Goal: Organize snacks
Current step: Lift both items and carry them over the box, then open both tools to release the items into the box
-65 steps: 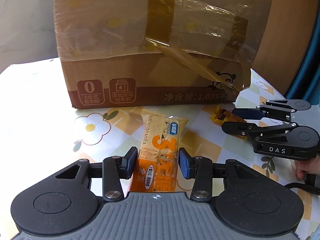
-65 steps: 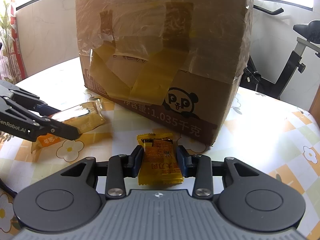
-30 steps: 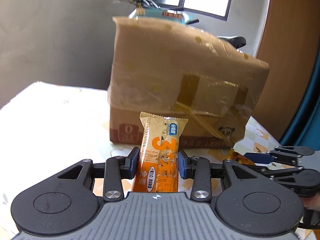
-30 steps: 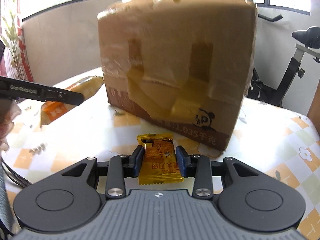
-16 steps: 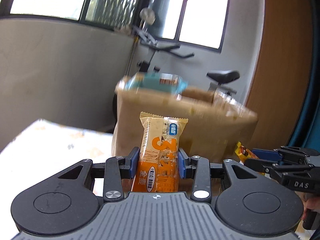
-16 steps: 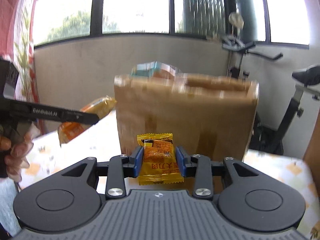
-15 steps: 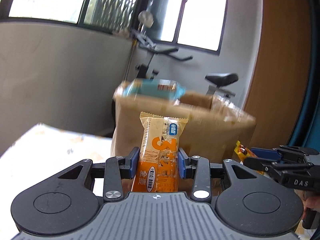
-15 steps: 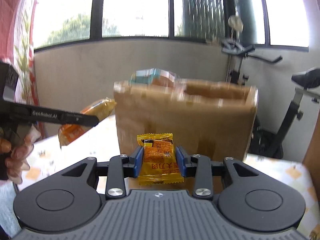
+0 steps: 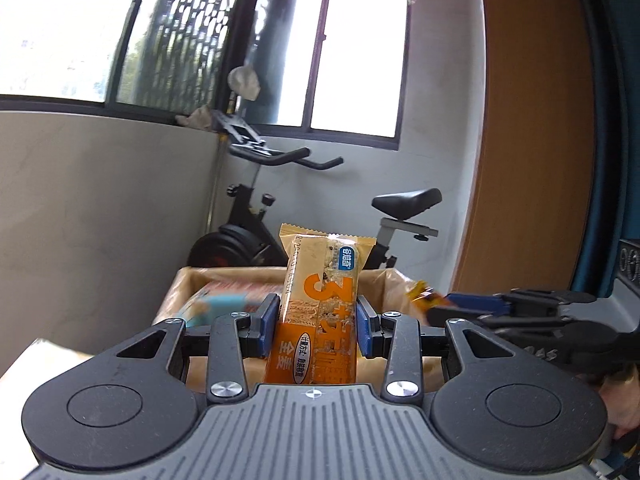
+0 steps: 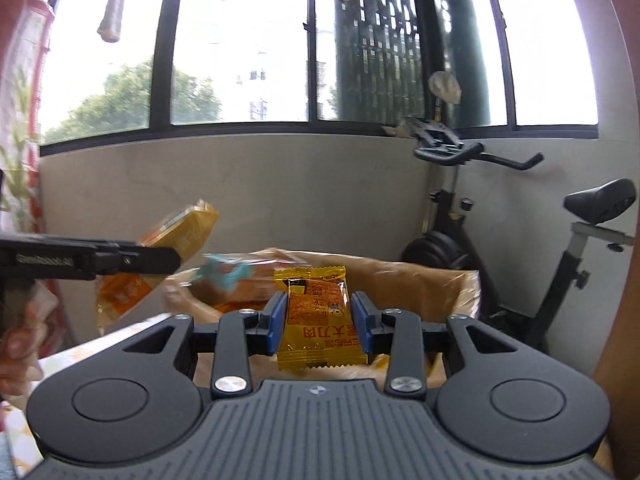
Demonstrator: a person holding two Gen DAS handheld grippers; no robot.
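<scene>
a: starting on the left, how will that long orange snack bar [image 9: 318, 312] handle?

b: light, i'd judge, with a slick crinkly wrapper and something crumbly inside. best taken across the middle of its width, which is where the left gripper [image 9: 316, 324] has it: the blue pads [image 9: 267, 320] press both long edges, jaws clamped on the bar. it stands upright between them, top sticking well above the fingers, lower end hidden behind the gripper body.

a: and where is it?

b: held in the air, just in front of the open cardboard box [image 9: 176, 292], about level with the rim. snacks already lie inside, a pale blue packet [image 9: 216, 306] among them, blurred.

a: and to the right?

b: the right gripper [image 10: 318, 328] is clamped on a small yellow snack packet [image 10: 316, 320], pads on its two side edges. soft, flat, light; the foil could slip if the squeeze eases, and the crimped ends would tear if pulled. it also hangs before the box rim [image 10: 460, 280]. seen from this side, the bar [image 10: 160, 264] juts from the other gripper's fingers at the left.
</scene>
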